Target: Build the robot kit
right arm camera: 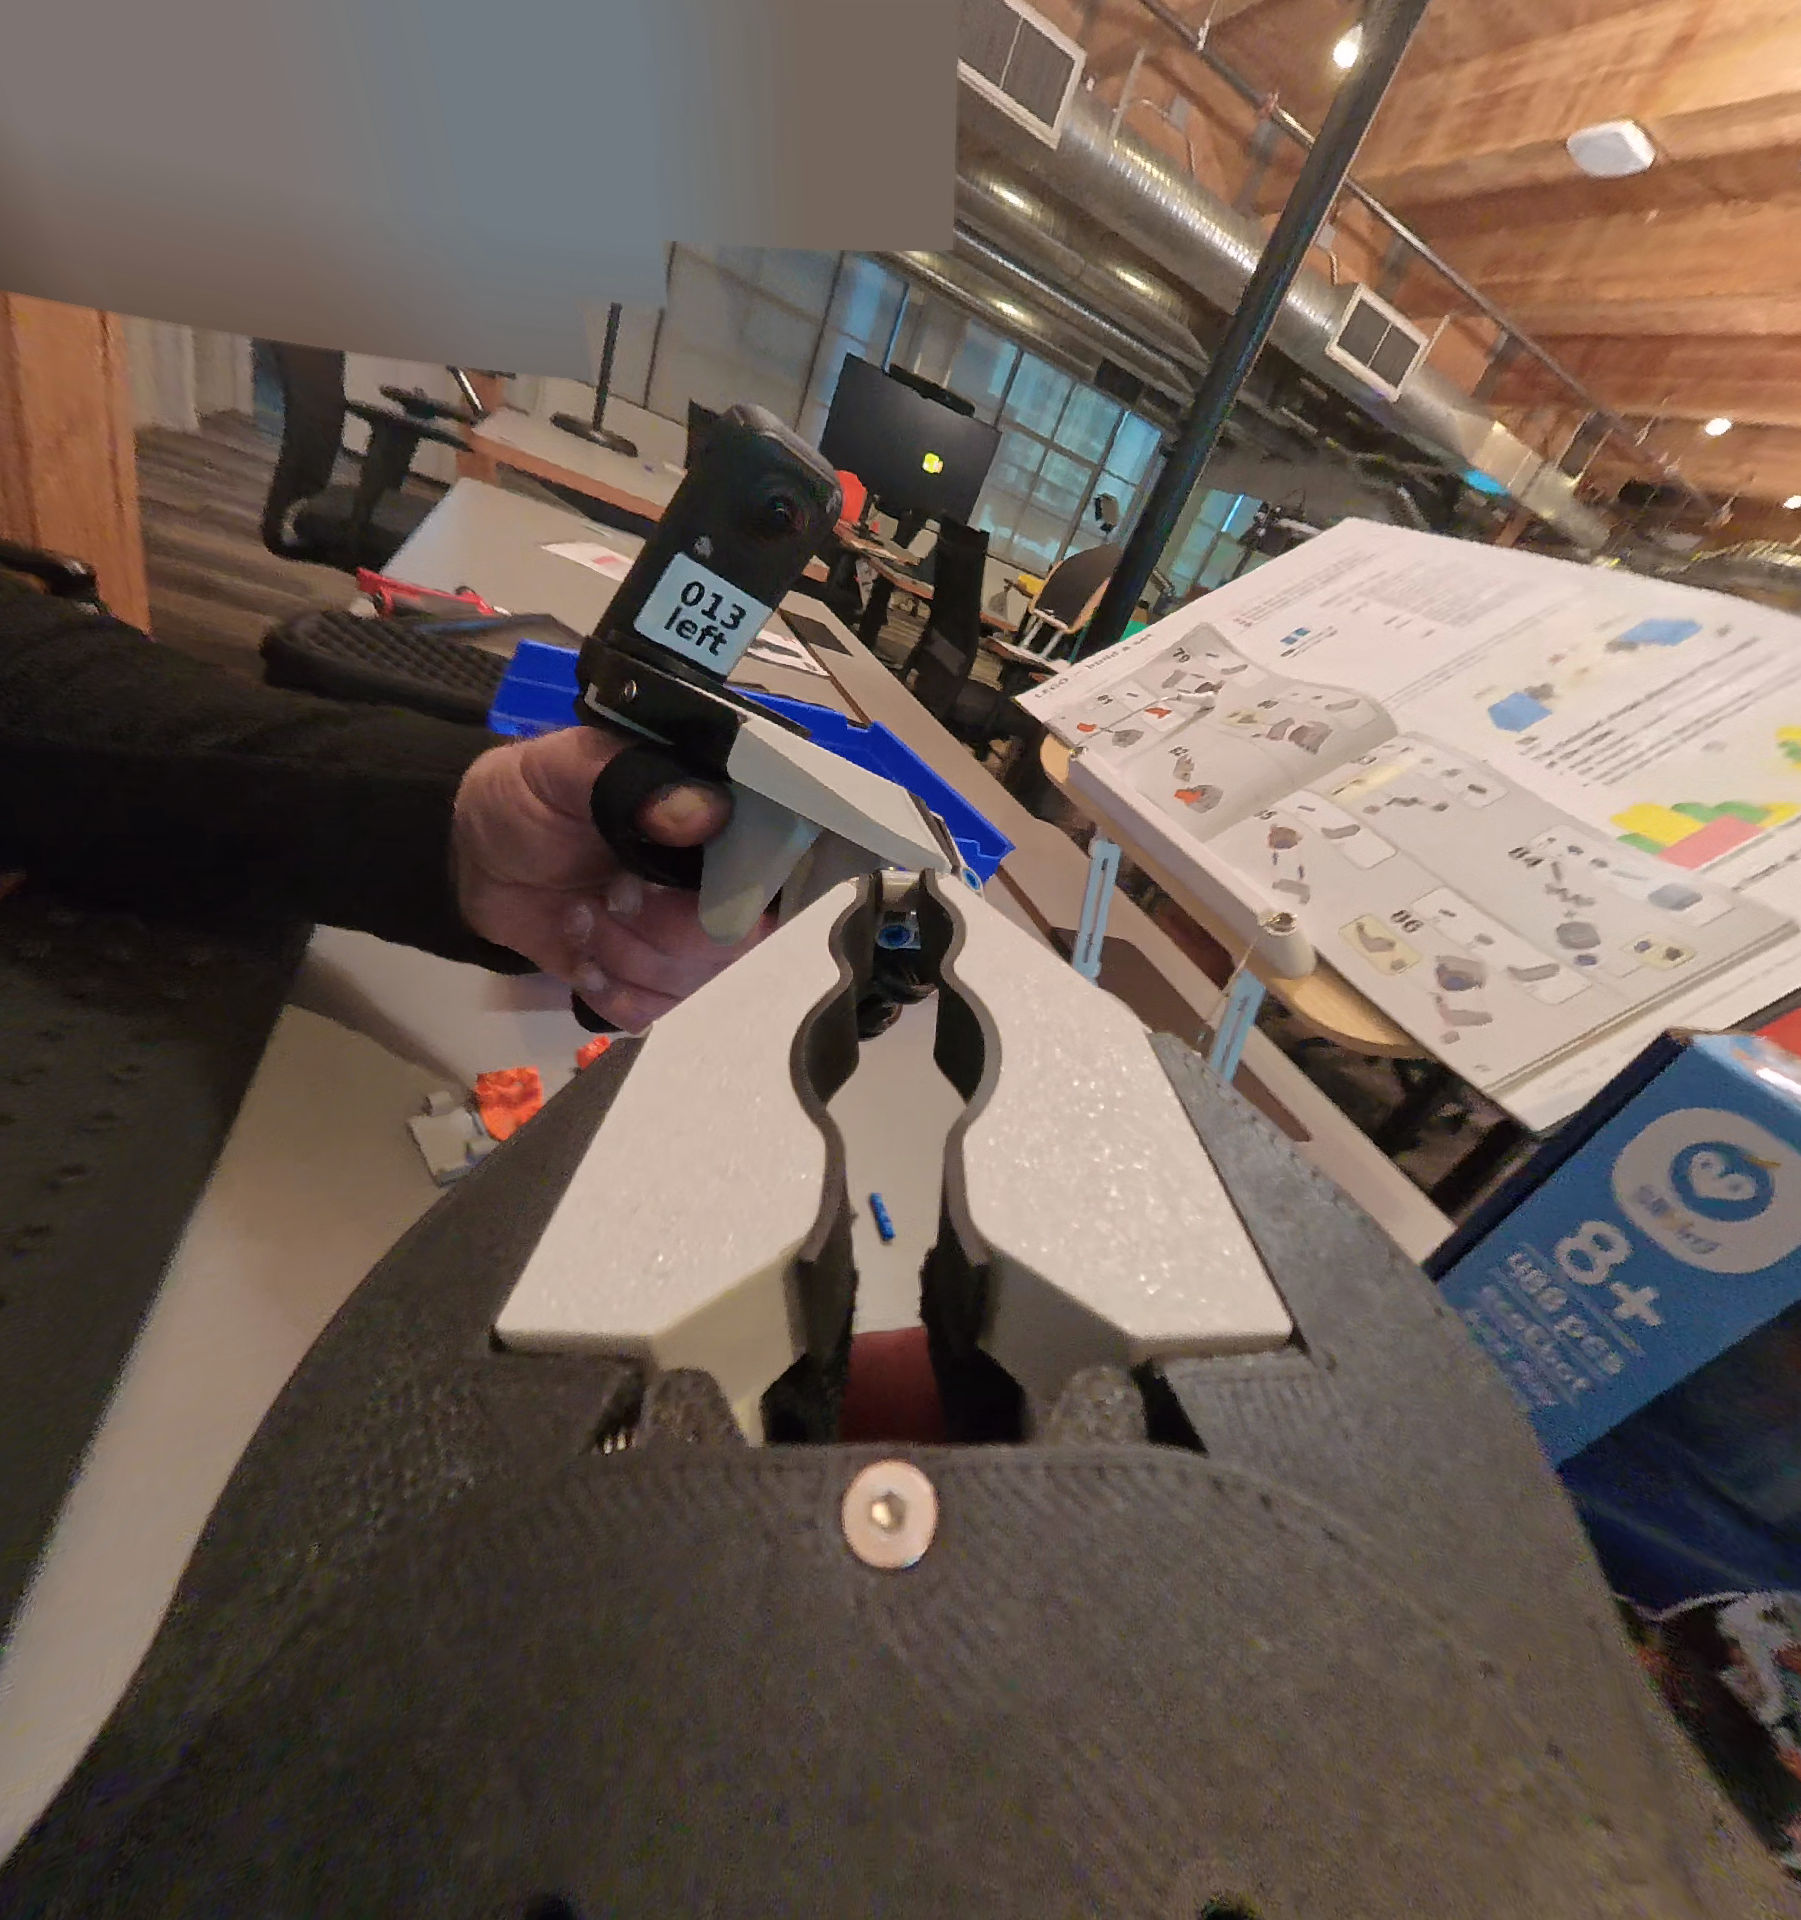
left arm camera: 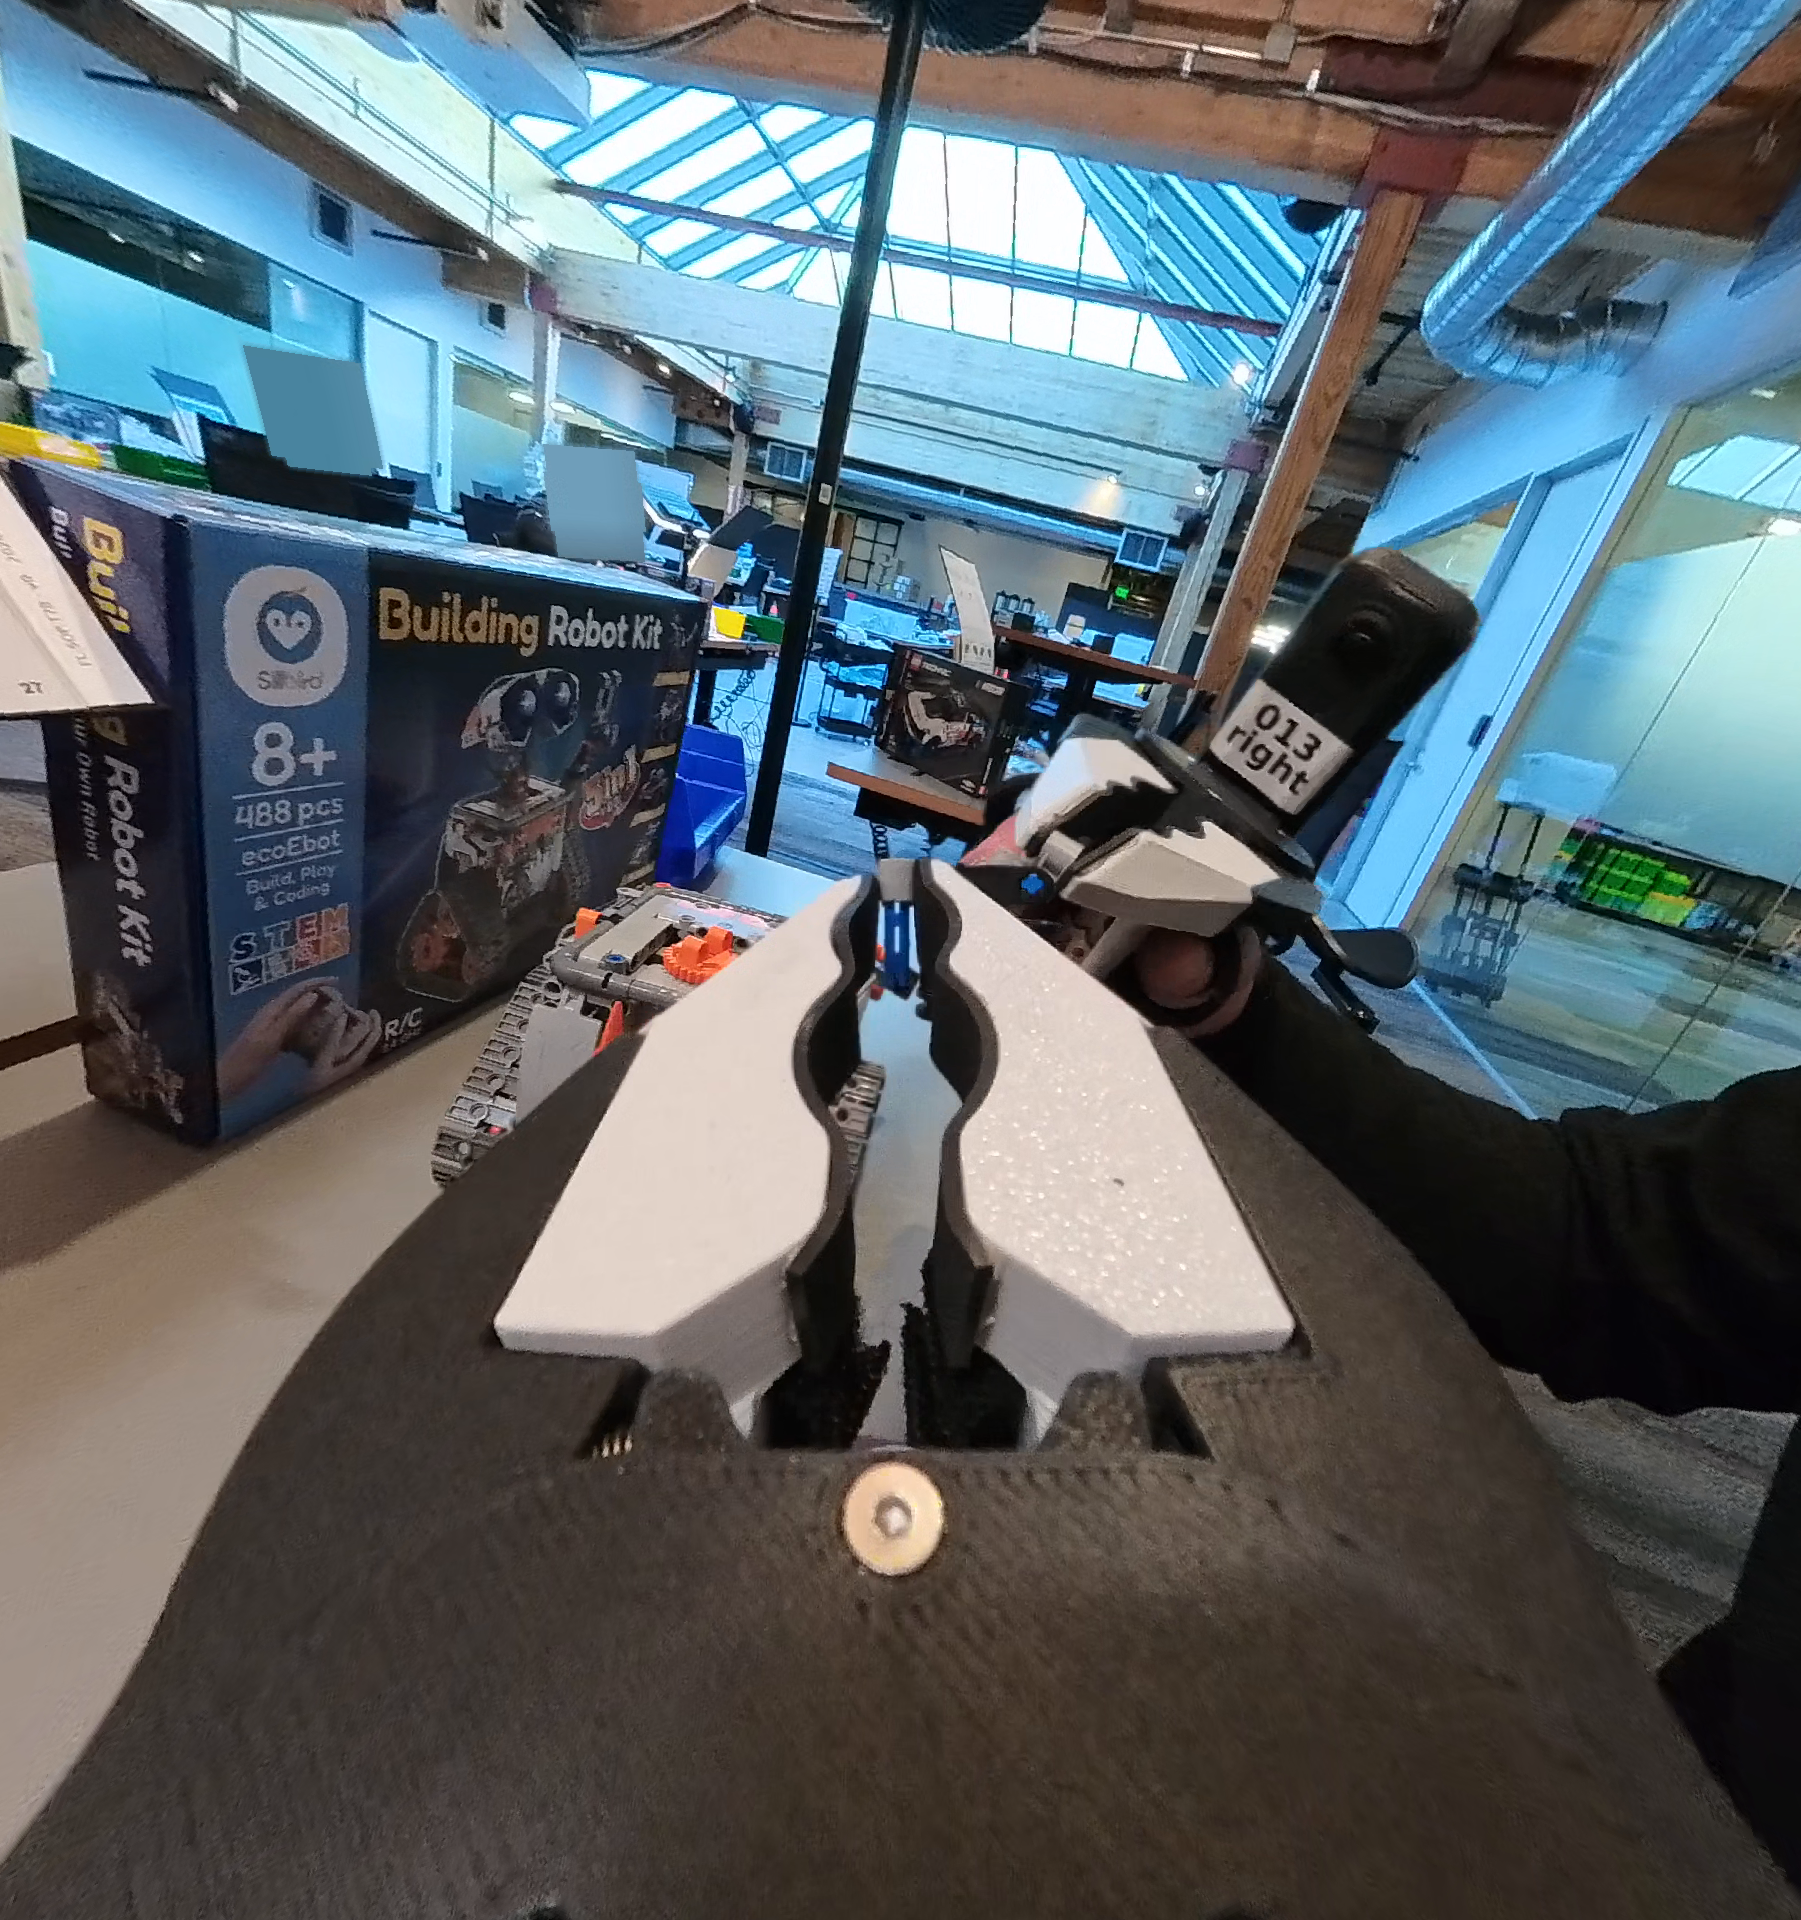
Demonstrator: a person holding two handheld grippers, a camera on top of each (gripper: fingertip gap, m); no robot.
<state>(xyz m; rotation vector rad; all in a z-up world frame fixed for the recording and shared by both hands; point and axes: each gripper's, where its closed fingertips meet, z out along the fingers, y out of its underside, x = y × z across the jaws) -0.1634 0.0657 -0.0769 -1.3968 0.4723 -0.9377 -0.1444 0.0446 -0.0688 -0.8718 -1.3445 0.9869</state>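
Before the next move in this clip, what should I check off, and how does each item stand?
1. Jaws of left gripper shut on blue piece: ok.
2. Jaws of right gripper shut on grey-and-blue piece: ok.
3. The two held pieces touching: cannot tell.
4. tracked model standing on the table: ok.
5. instruction booklet open on its stand: ok.
6. No stray parts below the right gripper: not ok, a loose blue pin lies on the table.
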